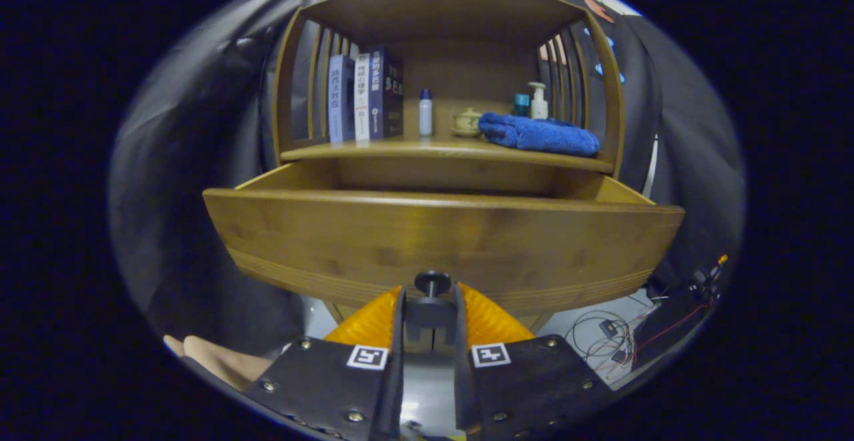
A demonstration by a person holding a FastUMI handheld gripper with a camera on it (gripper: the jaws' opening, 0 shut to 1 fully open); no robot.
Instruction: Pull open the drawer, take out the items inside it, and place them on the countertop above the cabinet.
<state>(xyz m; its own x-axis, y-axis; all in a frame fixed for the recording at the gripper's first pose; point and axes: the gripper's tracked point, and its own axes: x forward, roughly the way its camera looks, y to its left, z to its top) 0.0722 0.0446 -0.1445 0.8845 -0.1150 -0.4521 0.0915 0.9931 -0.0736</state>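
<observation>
Wooden drawer (440, 241) pulled out below the cabinet shelf (400, 151), its black knob (432, 283) clamped between the hand-held gripper (430, 311) fingers, blue towel (539, 134) laid on the shelf

black cloth (200, 161) drapes the booth behind a wooden cabinet (467, 21) with slatted sides, its shelf holding books (365, 97), bottles (425, 113), a small pot (466, 123) and a blue towel (540, 134), cables (600, 334) on the pale floor.
</observation>
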